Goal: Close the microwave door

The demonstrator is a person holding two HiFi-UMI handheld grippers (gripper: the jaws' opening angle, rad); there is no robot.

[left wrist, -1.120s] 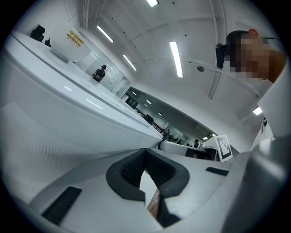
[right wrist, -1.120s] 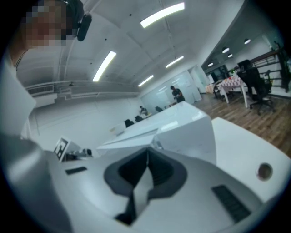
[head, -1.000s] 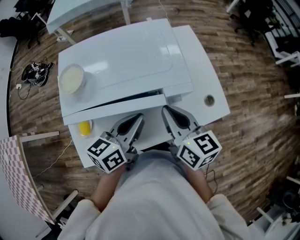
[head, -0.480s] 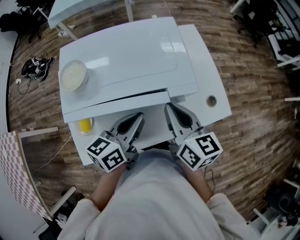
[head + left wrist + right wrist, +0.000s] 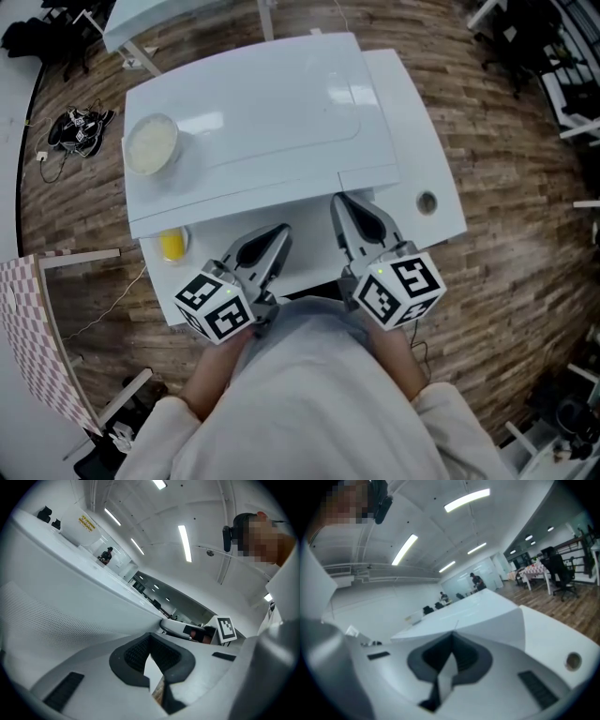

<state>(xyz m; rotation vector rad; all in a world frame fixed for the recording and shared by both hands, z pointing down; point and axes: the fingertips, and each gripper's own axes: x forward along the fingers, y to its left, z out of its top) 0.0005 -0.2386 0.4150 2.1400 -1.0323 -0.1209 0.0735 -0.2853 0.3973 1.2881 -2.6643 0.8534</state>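
Left tool (image 5: 277, 236) and right tool (image 5: 341, 202) were both clenched, with nothing between the jaws. Tips pointed forward at the white box-shaped microwave (image 5: 253, 112) on the white desk (image 5: 412, 122). Its white door (image 5: 234, 214) ran left-right along the front face, directly ahead of both tools. From above it looked near flush, but the seam wasn't visible, so unconfirmed. Right tool's tip sat at or almost at the door's right end, left tool just short. Any remaining push would be straight forward, right tool nearer.

The white box-shaped microwave (image 5: 253, 122) blocks any reach straight ahead. Bare white bench (image 5: 422, 150) lies open on its right; a small yellow object (image 5: 172, 246) crowds the left front.
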